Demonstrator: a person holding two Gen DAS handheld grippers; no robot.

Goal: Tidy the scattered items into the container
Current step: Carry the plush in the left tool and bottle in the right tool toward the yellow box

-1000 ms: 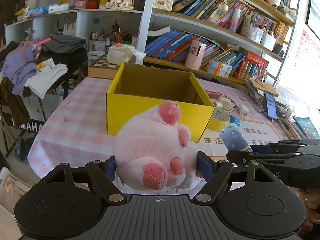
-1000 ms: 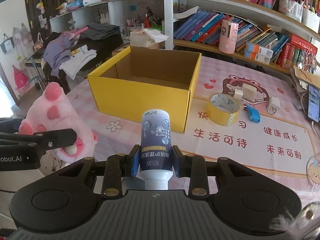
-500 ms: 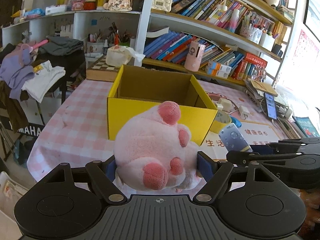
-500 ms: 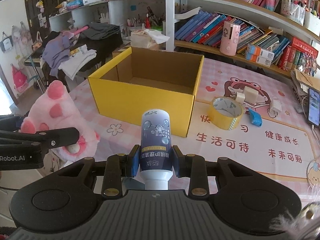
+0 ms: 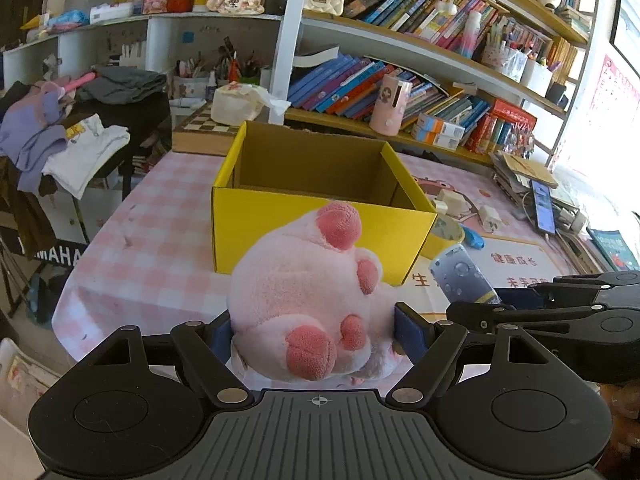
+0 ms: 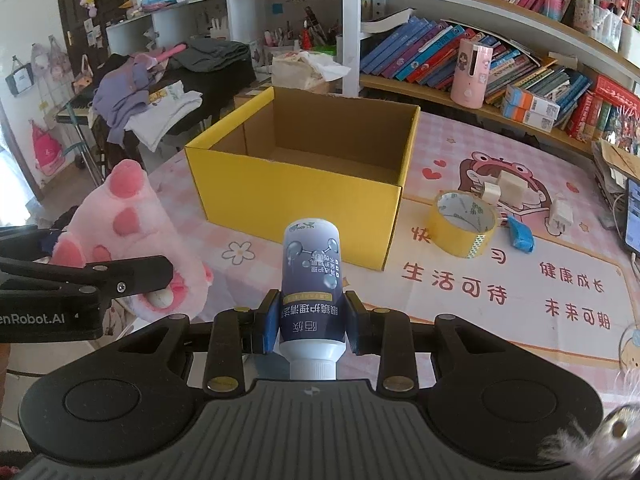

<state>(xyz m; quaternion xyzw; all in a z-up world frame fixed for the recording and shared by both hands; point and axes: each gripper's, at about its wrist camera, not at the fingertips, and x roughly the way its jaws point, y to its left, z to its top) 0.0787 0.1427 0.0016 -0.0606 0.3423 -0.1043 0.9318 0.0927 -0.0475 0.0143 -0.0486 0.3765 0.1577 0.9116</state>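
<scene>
fingers of your left gripper (image 5: 314,334) pinch the plush (image 5: 308,300); your right gripper (image 6: 310,322) pinches the bottle (image 6: 311,280), both held short of the empty box (image 6: 296,196) on the bench (image 6: 500,292).

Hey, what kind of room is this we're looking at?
Probably a lived-in home study or child's room: crowded bookshelves, a cartoon-printed pink tablecloth and clothes piled on a keyboard stand.
</scene>
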